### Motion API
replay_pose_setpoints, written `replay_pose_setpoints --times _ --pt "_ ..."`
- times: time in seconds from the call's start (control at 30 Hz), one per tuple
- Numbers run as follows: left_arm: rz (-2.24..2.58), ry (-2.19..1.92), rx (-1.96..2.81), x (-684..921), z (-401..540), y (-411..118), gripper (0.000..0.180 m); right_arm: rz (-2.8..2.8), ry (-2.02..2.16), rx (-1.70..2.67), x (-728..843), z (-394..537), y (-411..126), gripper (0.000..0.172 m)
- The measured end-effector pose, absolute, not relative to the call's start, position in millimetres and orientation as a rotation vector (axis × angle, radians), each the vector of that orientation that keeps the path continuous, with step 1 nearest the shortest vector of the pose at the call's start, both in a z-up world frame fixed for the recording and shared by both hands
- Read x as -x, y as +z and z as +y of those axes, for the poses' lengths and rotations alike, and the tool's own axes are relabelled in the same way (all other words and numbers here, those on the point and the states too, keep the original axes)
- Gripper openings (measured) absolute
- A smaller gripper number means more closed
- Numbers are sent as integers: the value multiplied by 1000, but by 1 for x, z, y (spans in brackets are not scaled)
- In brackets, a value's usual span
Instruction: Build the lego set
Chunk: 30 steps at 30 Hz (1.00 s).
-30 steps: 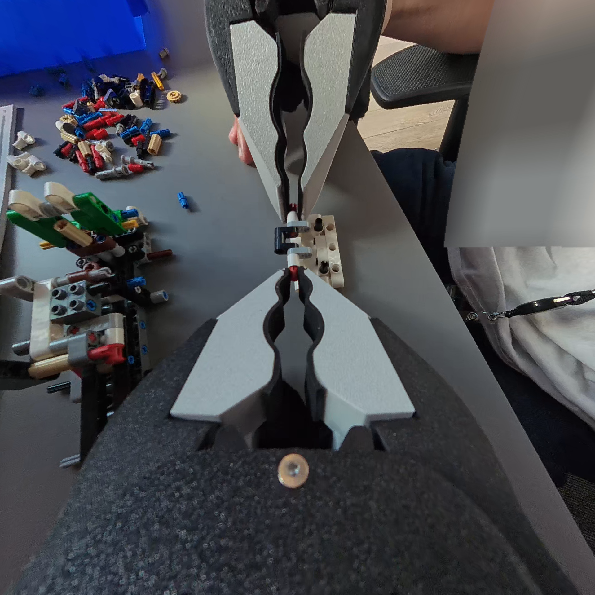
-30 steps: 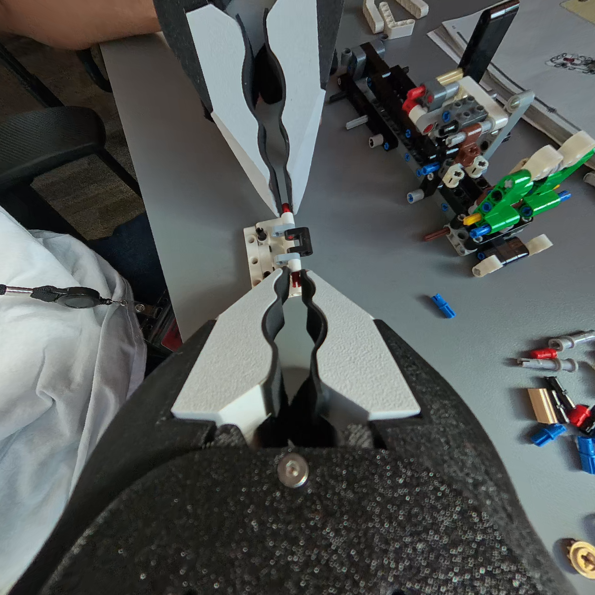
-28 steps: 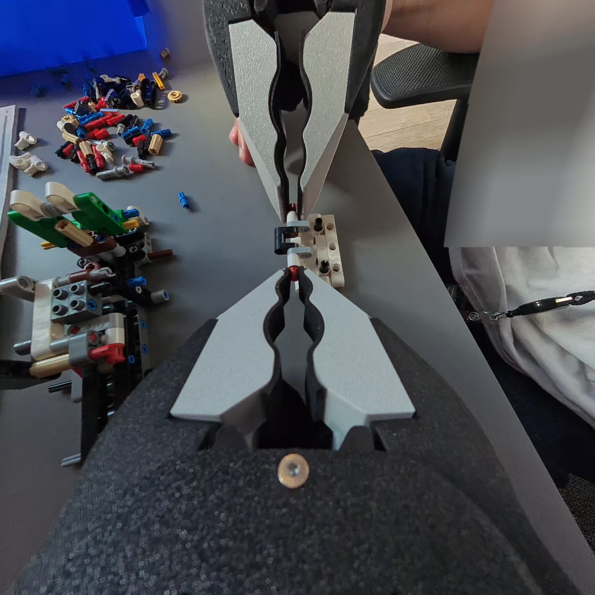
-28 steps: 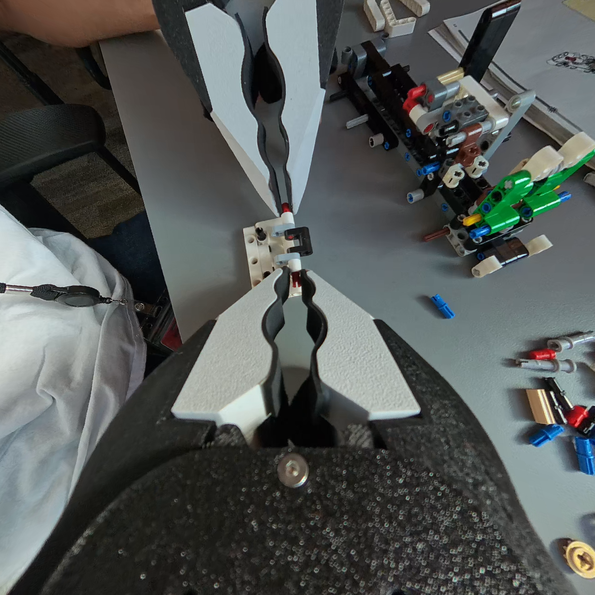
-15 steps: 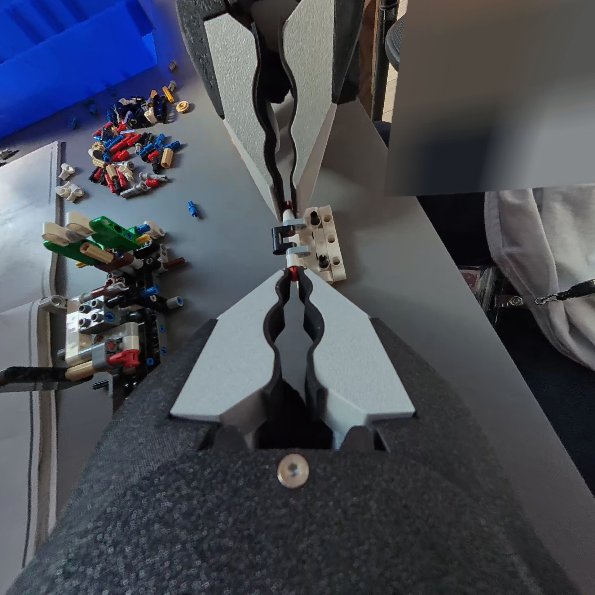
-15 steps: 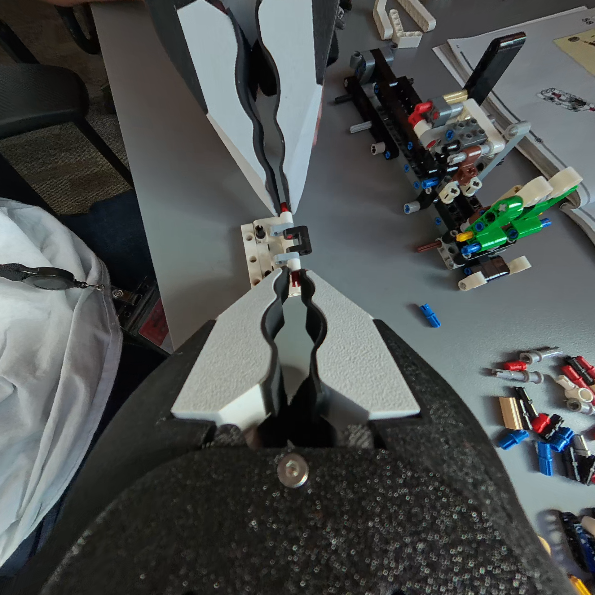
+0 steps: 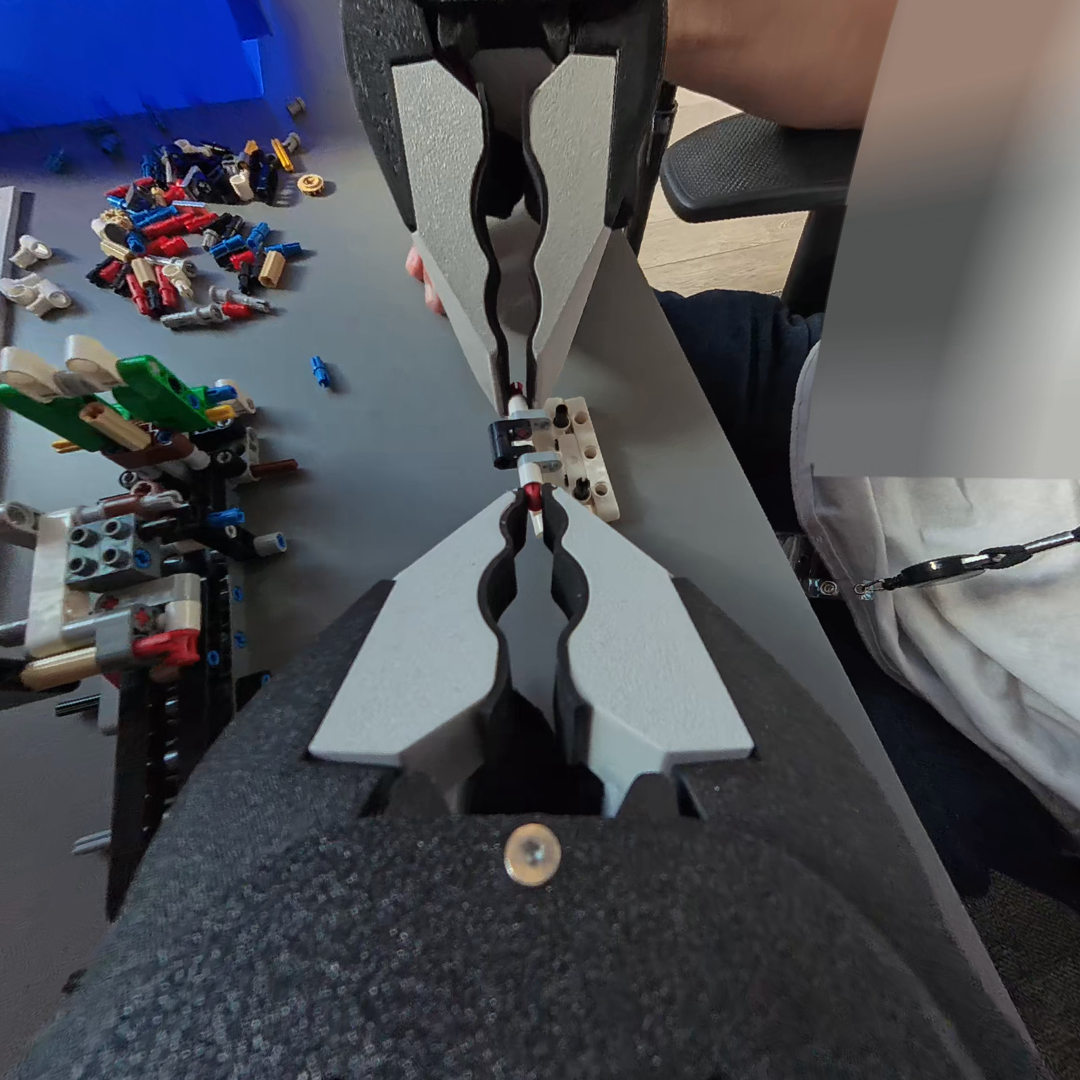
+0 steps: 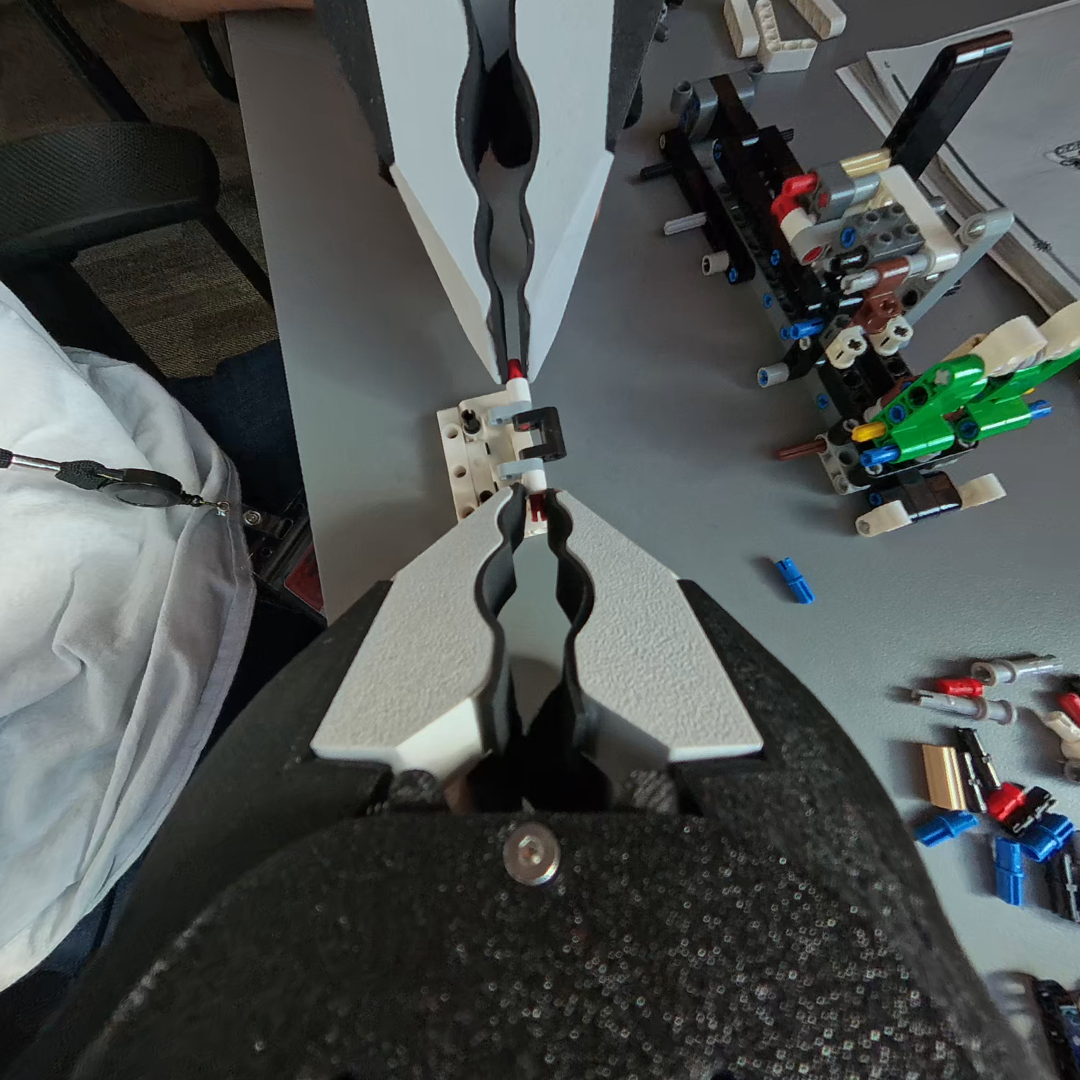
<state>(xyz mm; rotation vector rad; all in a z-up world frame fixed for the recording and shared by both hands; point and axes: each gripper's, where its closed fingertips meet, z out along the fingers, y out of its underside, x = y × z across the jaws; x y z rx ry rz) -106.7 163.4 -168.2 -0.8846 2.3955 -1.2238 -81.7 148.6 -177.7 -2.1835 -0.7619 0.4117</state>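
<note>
Mid-frame in both wrist views, above the grey table near its edge, a small brick assembly hangs between two grippers that meet tip to tip. Largest things first: a half-built model with green beams fills the upper right of the right view and the left edge of the left view; a loose pile of parts lies upper left in the left view, with a blue bin behind it; a lone blue pin sits right of centre in the right view. A person's white garment shows lower left in that view.

The assembly: a cream holed beam, two grey connectors, a black clip, all threaded on a thin red axle with white sleeves. By the look of it: hard plastic, very light, stiff, smooth and apt to slip or twist in a pinch. The press-fit joints could pop apart under side load. The axle ends are the only free handles; the beam's flat sides would give a firmer hold.

Left gripper: fingers nearly closed, dark pads pinching the near axle end. Right gripper: likewise pinched on the opposite end, jaws a hair apart. They point straight at each other along the axle line, both tilted down toward the table, and the assembly spans the gap between their tips.
</note>
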Motion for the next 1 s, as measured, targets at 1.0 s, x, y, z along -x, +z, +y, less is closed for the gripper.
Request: replay_pose_setpoints --times 1.0 --pt "2430 -1188 872 110 163 -174 2 -806 436 2173 85 148 -177 5"
